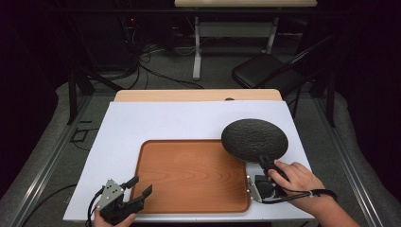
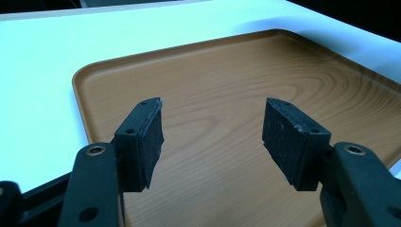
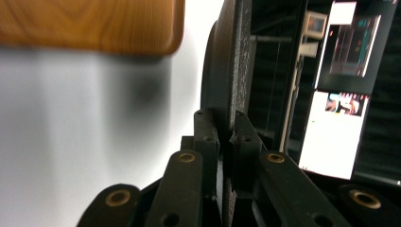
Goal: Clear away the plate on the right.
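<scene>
Hand-held gripper (image 3: pixel 230 135) clamps black plate's (image 3: pixel 231 56) edge.

Dark room, folding chair (image 1: pixel 265 68), desk (image 1: pixel 236 21)

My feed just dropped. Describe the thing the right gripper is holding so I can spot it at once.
Start at the wooden tray on the white table. At the tray's far right corner, a dark, rough-textured round plate overlaps its edge, clamped by the right gripper. It is the only black disc there.

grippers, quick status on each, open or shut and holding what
Left gripper: open, holding nothing, over the wooden tray.
Right gripper: shut on the rim of the dark round plate.
</scene>
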A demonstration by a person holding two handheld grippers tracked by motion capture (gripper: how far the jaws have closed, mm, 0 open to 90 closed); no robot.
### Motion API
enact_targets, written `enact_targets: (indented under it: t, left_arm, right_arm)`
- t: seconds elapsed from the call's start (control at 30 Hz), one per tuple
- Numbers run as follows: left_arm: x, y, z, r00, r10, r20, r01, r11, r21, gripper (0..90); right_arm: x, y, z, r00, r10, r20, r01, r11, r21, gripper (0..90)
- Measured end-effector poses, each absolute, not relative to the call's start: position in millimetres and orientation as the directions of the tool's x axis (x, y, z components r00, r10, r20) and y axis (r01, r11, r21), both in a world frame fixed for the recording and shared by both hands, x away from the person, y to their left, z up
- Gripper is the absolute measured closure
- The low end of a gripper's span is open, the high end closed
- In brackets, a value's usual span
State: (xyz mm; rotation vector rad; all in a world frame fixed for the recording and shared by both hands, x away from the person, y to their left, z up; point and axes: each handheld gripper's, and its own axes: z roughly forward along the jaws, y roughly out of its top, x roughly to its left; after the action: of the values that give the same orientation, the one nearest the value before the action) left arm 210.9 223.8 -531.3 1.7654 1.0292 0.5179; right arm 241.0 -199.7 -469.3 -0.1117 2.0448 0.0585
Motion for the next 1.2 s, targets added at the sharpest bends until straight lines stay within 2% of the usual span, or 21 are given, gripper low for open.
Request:
enact_targets:
  t: [0.6, 1.2]
  left_arm:
    - [210.1, 234.2, -527.2, 0.522, 0.845, -0.112, 0.390, -0.120, 0.913, 38.6]
    - [209.2, 241.3, -524.6, 0.502, 0.857, -0.115, 0.380, -0.099, 0.920, 38.7]
  right_arm:
    - [236.6, -118.7, -462.9, -0.422, -0.131, -0.897, -0.310, 0.951, 0.006, 82.5]
    - [232.6, -77.6, -474.3, -0.432, -0.178, -0.884, -0.400, 0.917, 0.011, 81.6]
